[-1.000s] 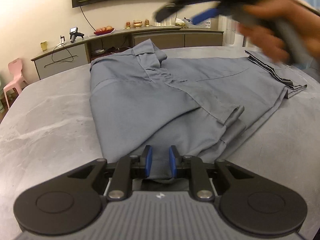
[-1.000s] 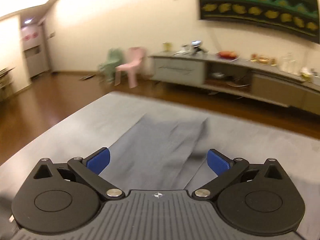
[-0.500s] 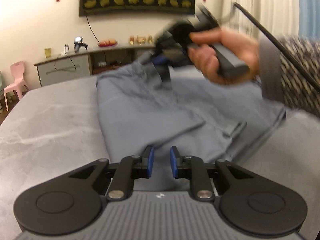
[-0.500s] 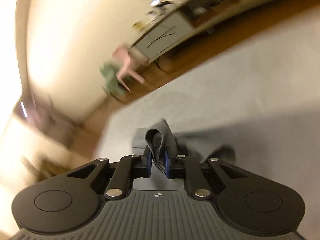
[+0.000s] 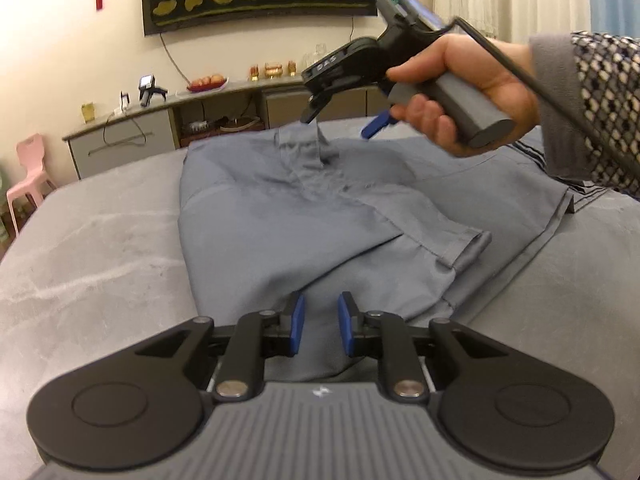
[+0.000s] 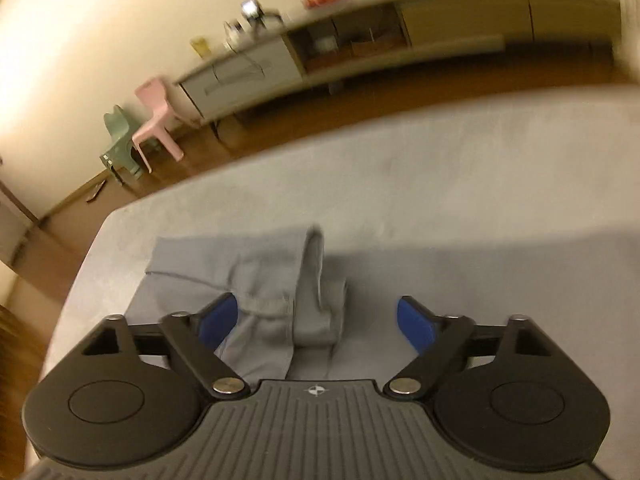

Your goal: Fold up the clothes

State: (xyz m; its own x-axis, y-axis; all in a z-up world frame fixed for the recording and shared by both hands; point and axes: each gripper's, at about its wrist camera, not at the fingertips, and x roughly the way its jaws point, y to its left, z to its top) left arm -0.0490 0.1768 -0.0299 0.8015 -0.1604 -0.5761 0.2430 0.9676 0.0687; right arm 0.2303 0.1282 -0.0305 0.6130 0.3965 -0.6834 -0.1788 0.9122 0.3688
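Note:
A grey garment (image 5: 280,220) lies spread on the grey table (image 5: 80,260). My left gripper (image 5: 321,328) is at its near hem, shut on a bunch of the cloth that fills the narrow gap between the blue pads. My right gripper (image 5: 340,125), held by a hand (image 5: 460,92), hovers over the far part of the garment. Its jaws are opening. In the right wrist view a raised fold (image 6: 316,288) of the garment (image 6: 264,280) stands between the wide-apart pads of the right gripper (image 6: 318,322), and neither pad presses on it.
A patterned sleeve (image 5: 600,112) and a cable cross the right side. A darker striped cloth edge (image 5: 588,196) lies at the table's right. Beyond the table stand a long sideboard (image 5: 160,128) and a pink chair (image 5: 30,168). The table's far left corner (image 6: 120,216) is near the fold.
My right gripper swung down onto the far part of the garment, pinched a fold, then let go and spread its jaws. The left gripper stayed at the near hem.

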